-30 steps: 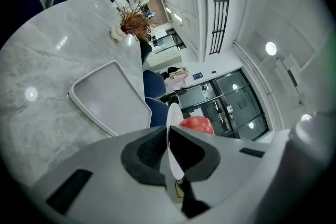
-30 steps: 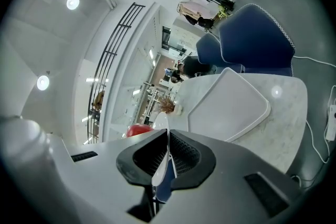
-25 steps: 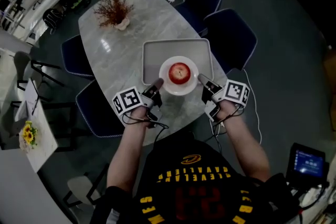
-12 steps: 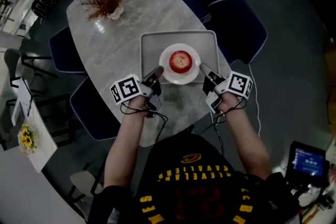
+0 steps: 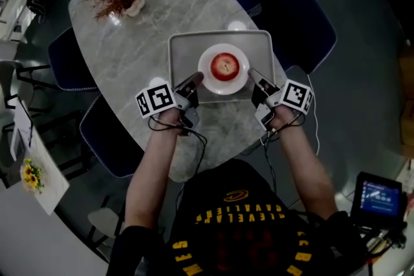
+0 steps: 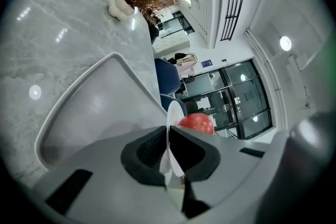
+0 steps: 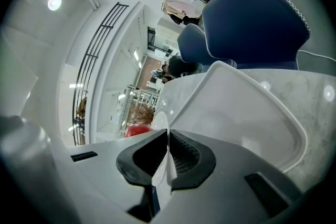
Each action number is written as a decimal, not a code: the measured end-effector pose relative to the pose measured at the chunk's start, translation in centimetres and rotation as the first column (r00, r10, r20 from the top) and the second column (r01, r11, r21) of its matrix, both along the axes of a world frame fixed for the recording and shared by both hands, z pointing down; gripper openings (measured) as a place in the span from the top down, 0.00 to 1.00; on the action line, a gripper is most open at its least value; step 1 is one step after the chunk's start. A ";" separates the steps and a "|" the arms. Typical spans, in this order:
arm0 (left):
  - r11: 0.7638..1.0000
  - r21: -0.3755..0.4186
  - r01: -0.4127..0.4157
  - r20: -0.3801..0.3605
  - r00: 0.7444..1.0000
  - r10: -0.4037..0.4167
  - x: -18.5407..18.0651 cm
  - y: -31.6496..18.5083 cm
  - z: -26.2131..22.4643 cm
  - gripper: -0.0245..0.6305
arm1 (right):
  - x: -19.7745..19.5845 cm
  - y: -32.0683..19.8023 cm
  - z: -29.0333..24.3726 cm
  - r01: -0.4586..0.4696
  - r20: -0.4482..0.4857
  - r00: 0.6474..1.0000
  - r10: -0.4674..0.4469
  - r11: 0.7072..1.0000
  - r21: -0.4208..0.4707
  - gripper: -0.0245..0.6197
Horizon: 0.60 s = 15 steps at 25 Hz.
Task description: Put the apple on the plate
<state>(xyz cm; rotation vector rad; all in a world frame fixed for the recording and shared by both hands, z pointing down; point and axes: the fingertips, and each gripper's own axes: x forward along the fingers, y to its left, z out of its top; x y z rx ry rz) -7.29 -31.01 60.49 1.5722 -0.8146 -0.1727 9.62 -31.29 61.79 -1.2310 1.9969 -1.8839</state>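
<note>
Marble table: grey tray under white plate, red apple on plate. Left gripper, right gripper each clamp plate rim, opposite sides. Jersey lettering unreadable.

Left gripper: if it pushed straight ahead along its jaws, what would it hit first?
The left gripper is shut on the plate at its rim. Straight ahead, the apple on that plate looks first in line, though depth is unclear.

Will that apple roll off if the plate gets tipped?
Probably: the apple is round and sits loose on the smooth plate. Its raised rim might catch a slow roll. The left hand-held gripper and right hand-held gripper pinch opposite edges, likely keeping it level.
</note>
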 end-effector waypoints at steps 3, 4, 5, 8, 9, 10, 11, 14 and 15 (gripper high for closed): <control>1.000 -0.015 -0.020 0.010 1.000 0.020 0.3 -0.1 0.8 0.93 | 0.2 0.1 0.7 -0.005 -0.018 1.000 0.004 1.000 -0.012 0.92; 0.999 -0.020 -0.027 0.017 0.999 0.027 0.3 -0.2 1.1 0.93 | 0.3 0.0 1.0 -0.006 -0.025 1.000 0.006 1.000 -0.017 0.92; 0.999 -0.027 -0.035 0.026 0.999 0.035 0.4 -0.2 1.5 0.93 | 0.3 0.0 1.3 -0.008 -0.031 0.999 0.008 1.000 -0.023 0.92; 0.997 -0.049 -0.065 0.067 0.995 0.068 0.5 -0.3 3.0 0.93 | 0.1 -0.2 2.1 -0.004 -0.039 0.999 0.003 1.000 -0.027 0.92; 0.996 -0.056 -0.075 0.084 0.993 0.079 0.6 -0.3 3.4 0.93 | 0.0 -0.3 2.2 0.001 -0.039 0.999 -0.002 1.000 -0.023 0.92; 0.995 -0.062 -0.083 0.099 0.991 0.089 0.6 -0.3 3.7 0.93 | -0.1 -0.3 2.4 0.002 -0.042 0.999 -0.003 1.000 -0.024 0.92; 0.994 -0.067 -0.089 0.113 0.989 0.096 0.7 -0.3 3.9 0.93 | 0.0 -0.2 2.5 -0.001 -0.049 0.999 0.000 0.999 -0.036 0.92; 0.992 -0.072 -0.101 0.142 0.984 0.110 0.9 -0.4 4.2 0.93 | 0.1 0.0 2.9 -0.006 -0.070 0.998 0.001 0.998 -0.065 0.92; 0.992 -0.072 -0.104 0.150 0.982 0.114 0.9 -0.5 4.3 0.93 | 0.0 0.0 2.9 0.001 -0.068 0.998 -0.005 0.998 -0.060 0.92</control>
